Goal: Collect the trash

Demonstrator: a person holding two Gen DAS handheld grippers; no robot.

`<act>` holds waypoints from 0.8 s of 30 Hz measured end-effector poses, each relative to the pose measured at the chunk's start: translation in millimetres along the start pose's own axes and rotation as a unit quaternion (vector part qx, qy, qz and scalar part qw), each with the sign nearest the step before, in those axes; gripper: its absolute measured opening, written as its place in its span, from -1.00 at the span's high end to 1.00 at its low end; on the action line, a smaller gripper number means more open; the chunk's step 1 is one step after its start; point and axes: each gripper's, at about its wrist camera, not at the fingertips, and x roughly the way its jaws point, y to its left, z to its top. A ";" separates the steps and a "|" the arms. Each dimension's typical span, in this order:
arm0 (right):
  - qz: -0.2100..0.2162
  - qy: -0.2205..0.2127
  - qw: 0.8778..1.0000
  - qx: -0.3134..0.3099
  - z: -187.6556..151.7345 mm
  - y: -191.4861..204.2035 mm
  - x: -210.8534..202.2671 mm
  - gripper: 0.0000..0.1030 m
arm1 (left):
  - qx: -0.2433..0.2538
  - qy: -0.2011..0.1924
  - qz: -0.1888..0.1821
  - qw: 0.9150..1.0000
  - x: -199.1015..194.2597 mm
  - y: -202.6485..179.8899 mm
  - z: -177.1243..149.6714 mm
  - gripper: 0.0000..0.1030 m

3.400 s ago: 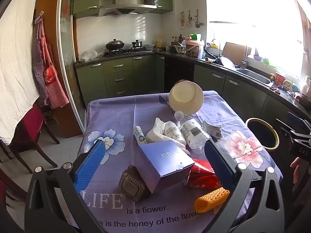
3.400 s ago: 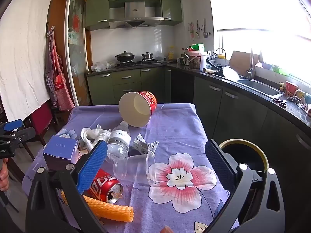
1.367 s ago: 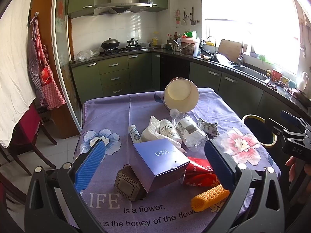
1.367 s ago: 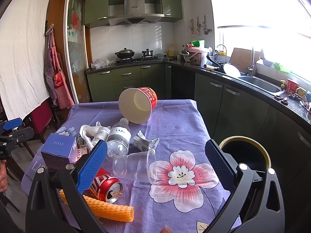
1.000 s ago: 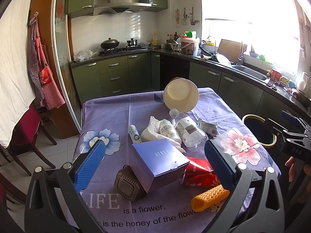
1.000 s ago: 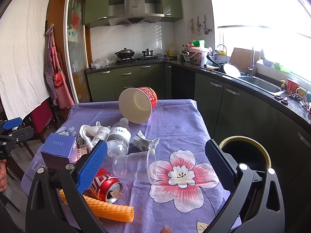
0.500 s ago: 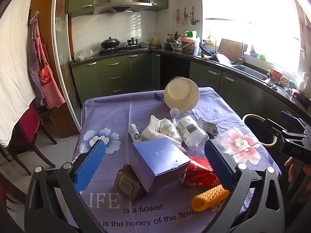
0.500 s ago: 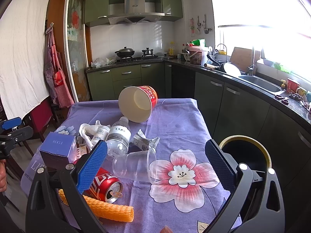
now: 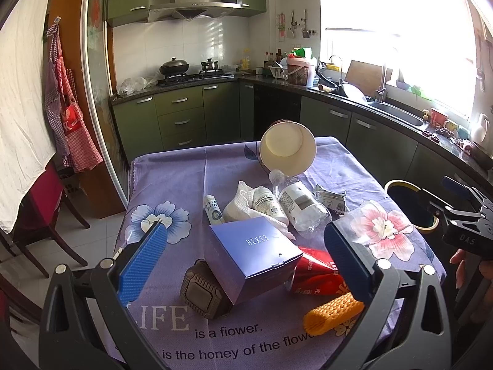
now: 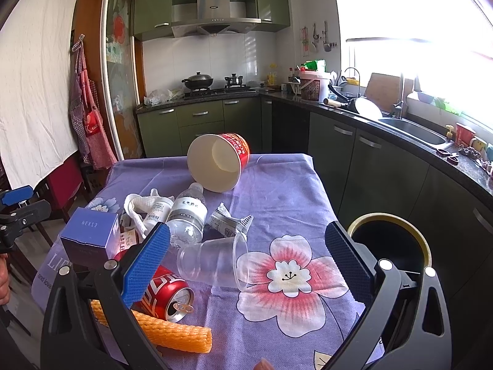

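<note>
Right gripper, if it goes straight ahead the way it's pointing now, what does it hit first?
Most likely the clear plastic cup lying on its side on the purple flowered tablecloth, between the open right gripper fingers. Depth is uncertain in this fisheye view.

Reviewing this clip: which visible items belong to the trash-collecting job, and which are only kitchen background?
Job items: paper bowl, water bottle, clear plastic cup, red soda can, orange foam net, blue box, trash bin.

Background: wok, sink, apron.
</note>
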 end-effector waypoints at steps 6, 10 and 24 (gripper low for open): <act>0.005 0.005 1.000 -0.004 -0.5 -0.5 12.1 -0.93 | -0.004 0.006 -0.002 1.000 9.0 3.7 -6.9 -0.89; 0.028 0.014 0.999 -0.023 9.0 0.4 35.1 -0.93 | -0.009 0.015 -0.001 1.000 24.0 12.1 -7.0 -0.89; 0.004 0.040 0.990 -0.132 84.1 32.8 213.6 -0.24 | -0.025 0.024 -0.005 0.999 67.5 42.8 24.0 -0.89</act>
